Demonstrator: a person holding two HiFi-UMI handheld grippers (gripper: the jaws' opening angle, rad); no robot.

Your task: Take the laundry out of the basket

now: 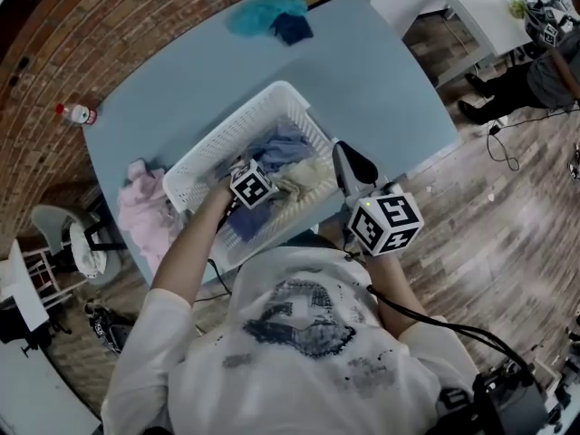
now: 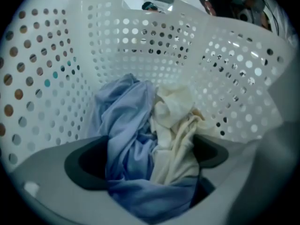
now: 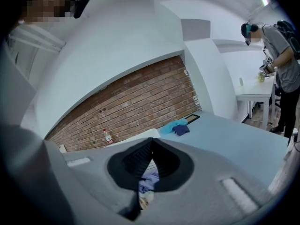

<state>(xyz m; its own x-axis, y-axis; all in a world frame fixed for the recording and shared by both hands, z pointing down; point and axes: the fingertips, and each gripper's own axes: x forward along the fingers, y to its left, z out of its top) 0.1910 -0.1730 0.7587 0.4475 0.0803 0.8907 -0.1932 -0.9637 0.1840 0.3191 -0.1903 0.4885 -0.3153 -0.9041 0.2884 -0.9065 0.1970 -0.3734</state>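
Printed white T-shirt (image 1: 299,333) and the person's shoulders fill the bottom of the head view. Just above them, at centre, the white perforated laundry basket (image 1: 227,134) sits on the pale blue table (image 1: 390,89). Laundry lies inside it: a blue garment (image 2: 124,121) and a cream garment (image 2: 176,109), bunched together at the middle of the left gripper view. A pink garment (image 1: 145,211) lies on the table at the basket's left. A teal cloth (image 1: 263,12) and a navy cloth (image 1: 293,28) lie near the top edge, so part of the load looks already out.

The left gripper (image 2: 150,161) is down inside the basket, its jaws spread wide with both garments heaped between them; neither pad seems to press on cloth yet. The right gripper (image 3: 151,146) hangs just beside the basket's right corner in the head view, jaws together on nothing.

The step in hand looks like the grab. To do it well, the jaws should go a little deeper so they close on a thick fold rather than a loose edge. The blue garment's ridge is a good target, or both garments if the bite spans them. The lift should go straight up until the trailing cloth clears the rim, since a snag in the holes could drag the light basket. The idle right gripper could steady that rim.
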